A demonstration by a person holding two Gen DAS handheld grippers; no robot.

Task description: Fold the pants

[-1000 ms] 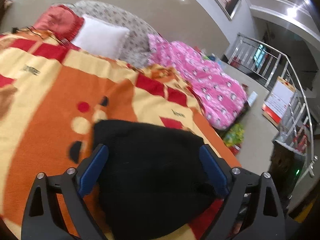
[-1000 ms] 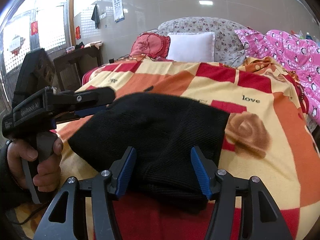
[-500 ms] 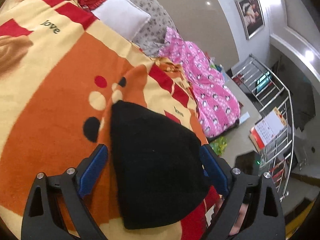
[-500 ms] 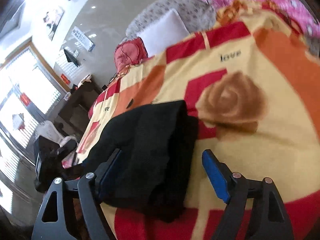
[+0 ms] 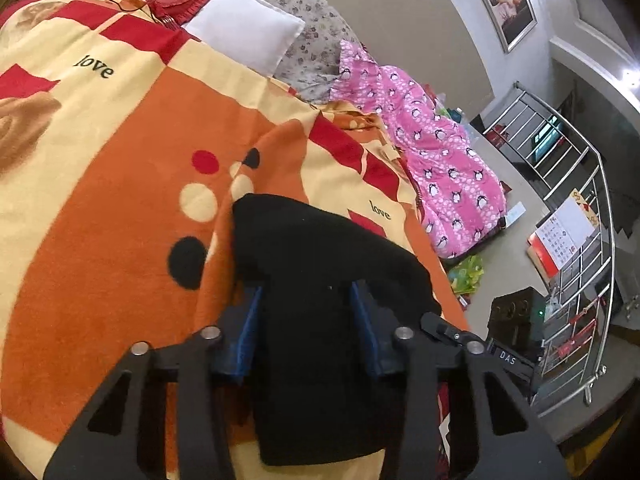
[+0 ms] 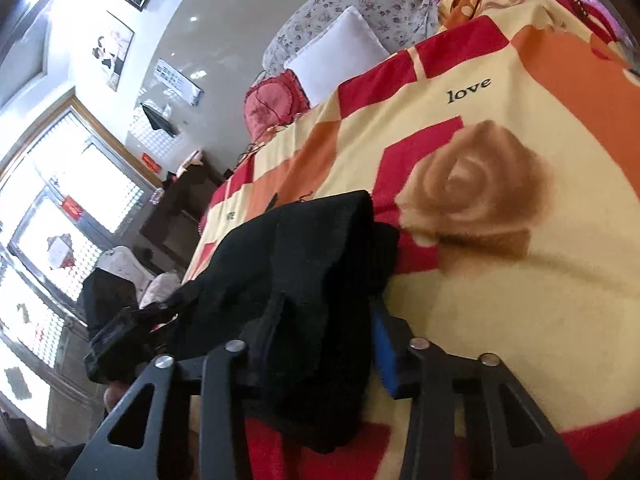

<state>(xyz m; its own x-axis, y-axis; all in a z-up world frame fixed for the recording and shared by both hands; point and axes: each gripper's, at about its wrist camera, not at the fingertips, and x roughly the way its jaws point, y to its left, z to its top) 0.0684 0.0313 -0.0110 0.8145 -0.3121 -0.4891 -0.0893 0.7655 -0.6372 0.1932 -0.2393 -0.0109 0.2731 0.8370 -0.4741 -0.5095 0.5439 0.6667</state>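
Left wrist view: left gripper (image 5: 306, 322) closing on black pants (image 5: 320, 264), blue pads (image 5: 246, 332) pinching bunched fabric between them. Pants lying folded on orange-red-cream blanket (image 5: 120, 200), near its edge facing pink penguin quilt (image 5: 436, 160). White pillow (image 5: 244, 36) sitting past blanket's far end.

Right wrist view: right gripper (image 6: 328, 332) closing on pants (image 6: 304, 256) too (cloth covering left pad, blue right pad (image 6: 386, 354) pressing its side). Pants lying just beside blanket's (image 6: 500, 300) brown rose print (image 6: 472, 192).
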